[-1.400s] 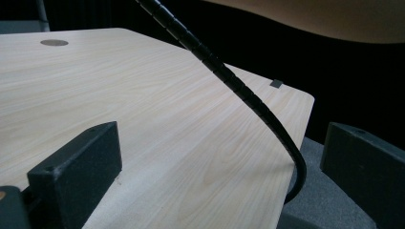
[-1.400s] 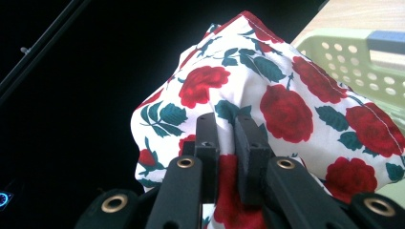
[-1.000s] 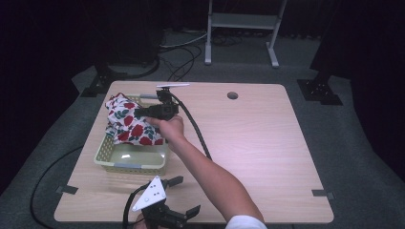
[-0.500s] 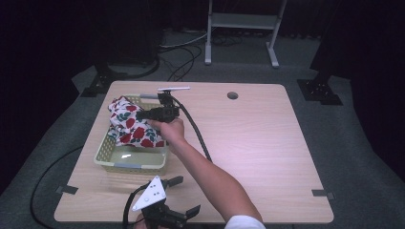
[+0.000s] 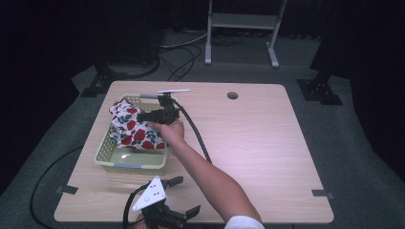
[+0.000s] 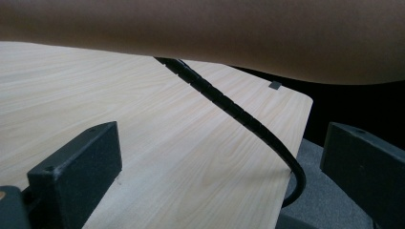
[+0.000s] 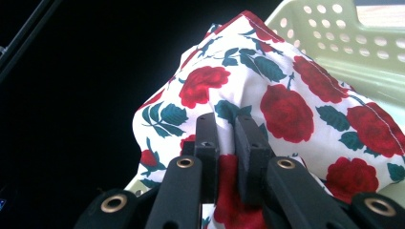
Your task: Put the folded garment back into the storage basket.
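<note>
A white cloth with red roses [image 5: 135,131] lies bunched in a pale green perforated basket [image 5: 131,163] at the table's left. My right gripper [image 5: 143,116] reaches over the basket from the right, a hand around its body. In the right gripper view its jaws [image 7: 232,125] pinch a raised fold of the rose cloth [image 7: 291,102], with the basket wall [image 7: 334,43] behind. My left gripper [image 5: 185,194] rests at the table's near edge with its jaws wide apart. In its own view the left gripper [image 6: 219,157] has nothing between its jaws, just bare tabletop.
The person's forearm [image 5: 210,179] crosses the table from the near edge to the basket, and a black ribbed cable [image 5: 193,129] trails beside it. The forearm [image 6: 239,33] and cable [image 6: 224,102] pass in front of the left gripper. A round hole [image 5: 232,95] is at the table's far side.
The right gripper and the cloth pinched in it have sunk slightly toward the basket. The left gripper has stayed still.
</note>
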